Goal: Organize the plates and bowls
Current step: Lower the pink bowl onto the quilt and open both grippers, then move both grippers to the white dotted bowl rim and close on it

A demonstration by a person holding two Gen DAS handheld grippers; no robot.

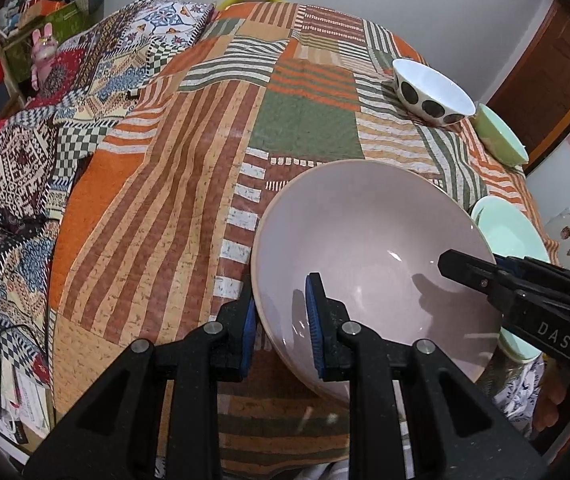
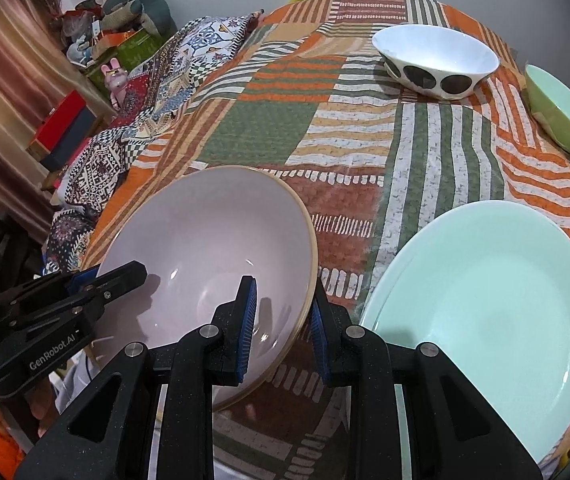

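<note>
A large pale pink bowl (image 1: 373,240) (image 2: 213,240) is held between both grippers over the patchwork tablecloth (image 1: 189,184). My left gripper (image 1: 281,324) is shut on the bowl's left rim, one pad inside and one outside. My right gripper (image 2: 283,332) is shut on the opposite rim in the same way. Each wrist view also shows the other gripper on the far side of the bowl. A mint green plate (image 2: 485,300) (image 1: 505,228) lies just right of the bowl. Whether the bowl touches the cloth I cannot tell.
A white bowl with black dots (image 2: 437,60) (image 1: 433,88) stands at the far right of the table. A light green bowl (image 2: 561,120) (image 1: 501,136) sits beside it near the edge. Patterned fabrics (image 1: 25,160) and cluttered shelves lie to the left.
</note>
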